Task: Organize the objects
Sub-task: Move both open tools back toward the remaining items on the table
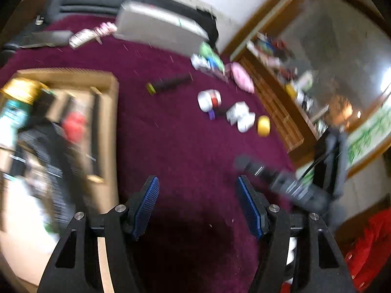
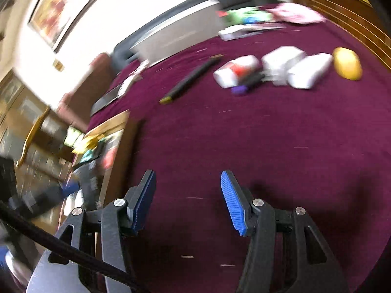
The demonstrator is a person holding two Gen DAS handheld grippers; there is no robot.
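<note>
Both views are blurred by motion. My left gripper is open and empty above a maroon cloth. A cardboard box holding several items stands to its left. Loose things lie further out: a black marker, a white jar with red label, white boxes and a yellow round object. My right gripper is open and empty over the cloth. The marker, jar, white boxes and yellow object lie ahead of it; the cardboard box is to its left.
A grey flat case lies at the far edge, with pink and green packets beside it. A wooden cabinet with a mirror borders the right side. The other gripper's body reaches in from the right. A black cable crosses the right view's lower left.
</note>
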